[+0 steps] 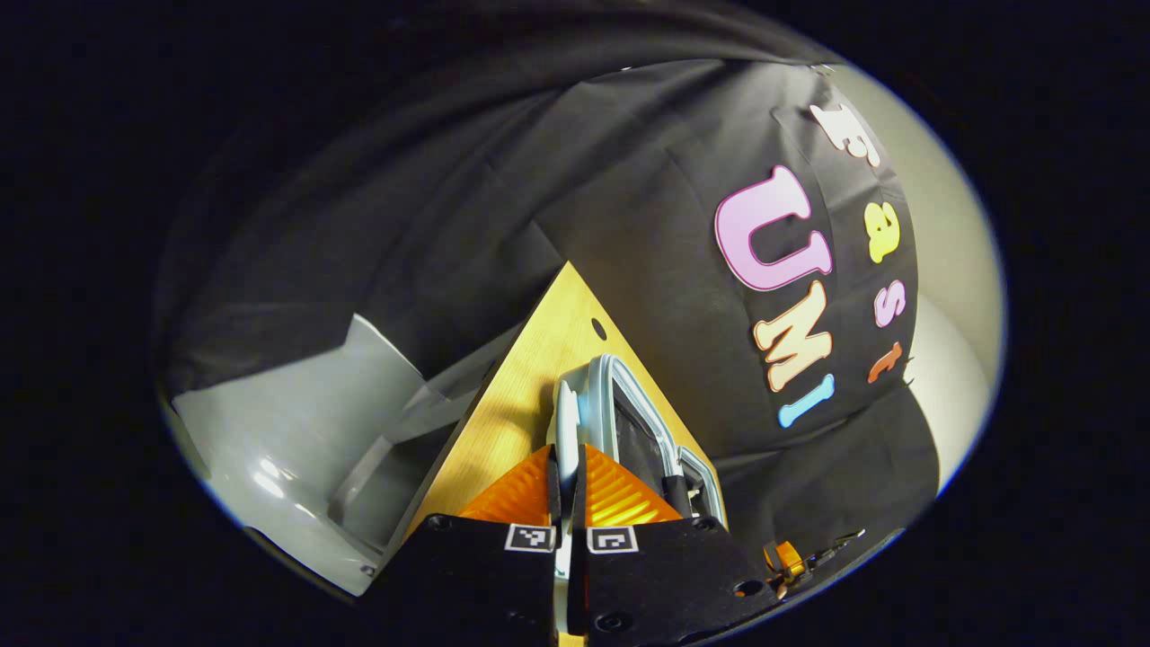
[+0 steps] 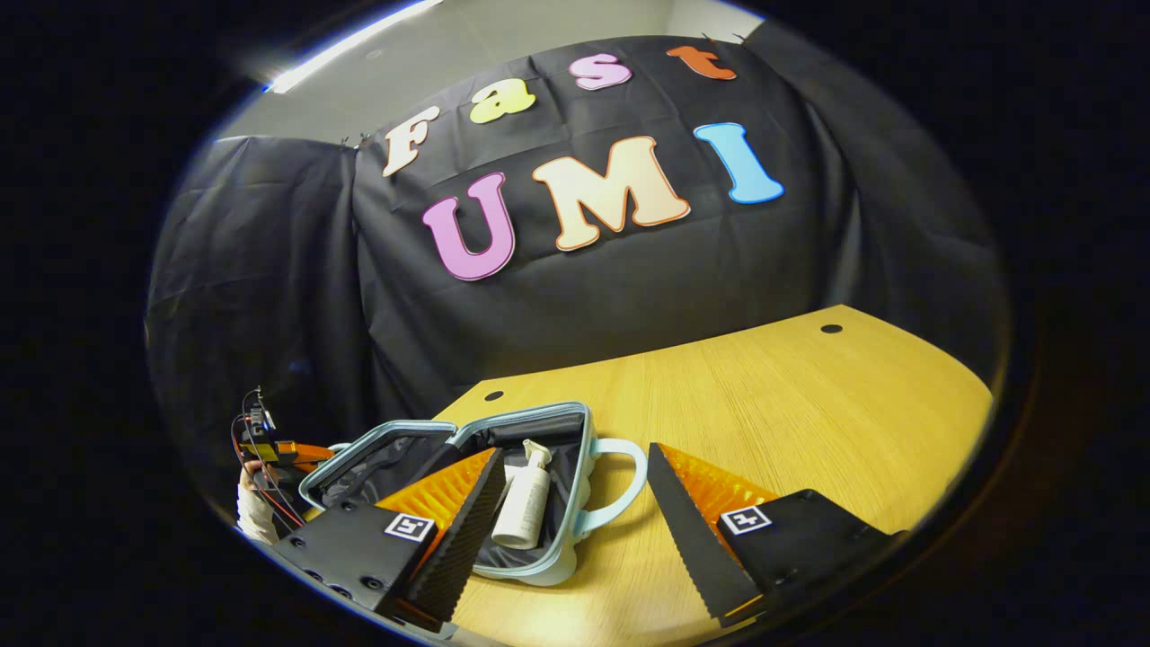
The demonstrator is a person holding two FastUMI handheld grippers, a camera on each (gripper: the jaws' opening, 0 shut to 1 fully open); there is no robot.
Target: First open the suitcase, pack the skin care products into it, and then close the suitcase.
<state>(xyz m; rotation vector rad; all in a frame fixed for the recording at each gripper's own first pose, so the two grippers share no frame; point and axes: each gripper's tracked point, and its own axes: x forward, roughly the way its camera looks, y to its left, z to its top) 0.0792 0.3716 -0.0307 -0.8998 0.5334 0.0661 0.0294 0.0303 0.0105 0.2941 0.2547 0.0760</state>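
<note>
A pale blue suitcase (image 2: 548,562) lies open on the wooden table (image 2: 773,395). A white pump bottle (image 2: 526,503) rests in its dark lining. My right gripper (image 2: 575,452) hangs open just above the bottle and the suitcase's handle (image 2: 624,490), holding nothing. In the left gripper view, my left gripper (image 1: 568,460) is shut on the suitcase lid's rim (image 1: 568,409), which stands edge-on between the fingers. The right gripper view shows that left gripper (image 2: 286,452) farther off at the lid's outer edge, with a hand (image 2: 253,514) behind it.
Black cloth walls enclose the table at the back and sides. Bare tabletop stretches right of the suitcase, with small round holes (image 2: 831,329) near its far edge. Grey floor (image 1: 278,449) lies beyond the table's edge in the left gripper view.
</note>
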